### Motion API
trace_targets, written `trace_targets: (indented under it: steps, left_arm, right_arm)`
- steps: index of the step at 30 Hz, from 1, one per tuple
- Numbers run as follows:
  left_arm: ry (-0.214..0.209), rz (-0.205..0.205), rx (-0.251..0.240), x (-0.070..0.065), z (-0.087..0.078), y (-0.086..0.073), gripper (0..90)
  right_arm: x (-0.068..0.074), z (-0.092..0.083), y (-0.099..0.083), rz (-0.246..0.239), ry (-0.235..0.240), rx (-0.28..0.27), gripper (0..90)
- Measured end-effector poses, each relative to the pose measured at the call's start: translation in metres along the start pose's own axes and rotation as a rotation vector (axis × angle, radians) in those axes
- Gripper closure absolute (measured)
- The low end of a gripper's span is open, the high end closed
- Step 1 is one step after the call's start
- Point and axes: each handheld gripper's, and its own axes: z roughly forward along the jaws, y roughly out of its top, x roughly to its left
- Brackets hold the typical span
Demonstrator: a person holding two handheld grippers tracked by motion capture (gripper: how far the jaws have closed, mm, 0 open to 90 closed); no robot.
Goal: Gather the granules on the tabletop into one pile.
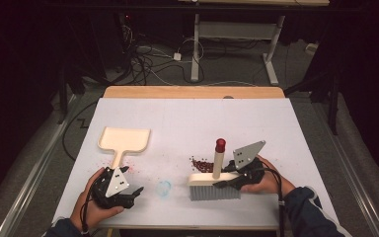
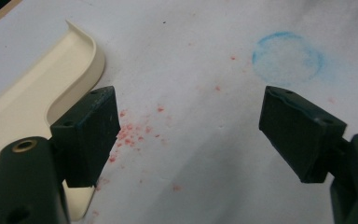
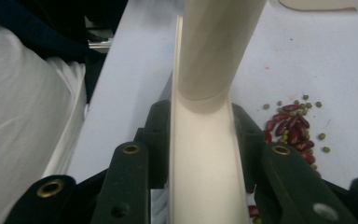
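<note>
A cream brush (image 1: 214,187) stands bristles-down on the white sheet, its round handle (image 1: 218,160) upright with a red cap. My right gripper (image 1: 225,178) is shut on the brush's cream back (image 3: 200,177), one jaw on either side just below the handle (image 3: 214,51). A small pile of red and green beans (image 1: 202,165) lies just beyond the brush (image 3: 291,128). A cream dustpan (image 1: 125,139) lies at the left, handle toward me. My left gripper (image 1: 137,191) rests open near that handle, nothing between its jaws (image 2: 191,121), the dustpan (image 2: 32,93) beside its left jaw.
A faint blue circle mark (image 1: 164,187) sits on the sheet between the two grippers (image 2: 286,58). Red specks (image 2: 130,135) dot the sheet by the dustpan handle. The table's wooden far edge (image 1: 192,92) faces a floor with cables and desk legs.
</note>
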Motion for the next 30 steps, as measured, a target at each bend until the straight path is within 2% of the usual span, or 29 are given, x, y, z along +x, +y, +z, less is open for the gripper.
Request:
trace_targets:
  steps: [4,7,14,15,16,17,22,23,24,25,26,28,29,30]
  left_arm:
    - [-0.007,0.004,0.004,-0.001,0.002,0.001,19.7]
    - [-0.010,0.010,0.008,-0.002,0.002,0.001,19.7]
    - [-0.012,0.009,0.006,-0.002,0.003,0.001,19.7]
    - [-0.010,0.008,0.007,-0.002,0.003,0.001,19.7]
    - [-0.011,0.008,0.006,-0.002,0.003,0.001,19.7]
    - [-0.011,0.008,0.006,-0.002,0.003,0.001,19.7]
    - [-0.017,0.003,0.005,-0.002,0.003,0.001,19.7]
    - [-0.017,0.002,0.005,-0.001,0.003,0.001,19.7]
    - [-0.016,0.001,0.005,-0.001,0.003,0.001,19.7]
    - [-0.017,0.001,0.004,-0.001,0.003,0.001,19.7]
    - [-0.018,0.000,0.004,-0.001,0.003,0.001,19.7]
    - [-0.018,0.000,0.007,-0.001,0.004,0.001,19.7]
    - [-0.018,0.001,0.009,0.000,0.004,0.001,19.7]
    - [-0.018,0.002,0.013,0.000,0.005,0.001,19.7]
  right_arm:
    - [-0.013,0.005,0.003,0.016,0.018,0.003,66.0]
    - [-0.019,0.007,0.007,0.017,0.007,0.010,66.0]
    - [-0.027,0.008,0.016,0.017,-0.055,0.002,67.0]
    - [-0.027,0.007,0.019,0.017,-0.083,0.004,67.2]
    - [-0.027,0.007,0.019,0.017,-0.083,0.004,67.2]
    - [-0.028,0.005,0.022,0.014,-0.118,-0.004,67.4]
    - [-0.028,-0.001,0.028,0.021,-0.133,-0.047,67.4]
    - [-0.029,-0.003,0.030,0.010,-0.139,-0.052,67.4]
    - [-0.030,-0.005,0.034,0.011,-0.177,-0.063,67.4]
    - [-0.030,-0.005,0.034,0.011,-0.177,-0.063,67.4]
    - [-0.031,-0.007,0.035,0.018,-0.202,-0.068,67.4]
    - [-0.035,-0.008,0.039,0.037,-0.269,-0.079,67.4]
    - [-0.039,-0.008,0.042,0.052,-0.332,-0.081,67.3]
    - [-0.039,-0.008,0.042,0.052,-0.332,-0.081,67.3]
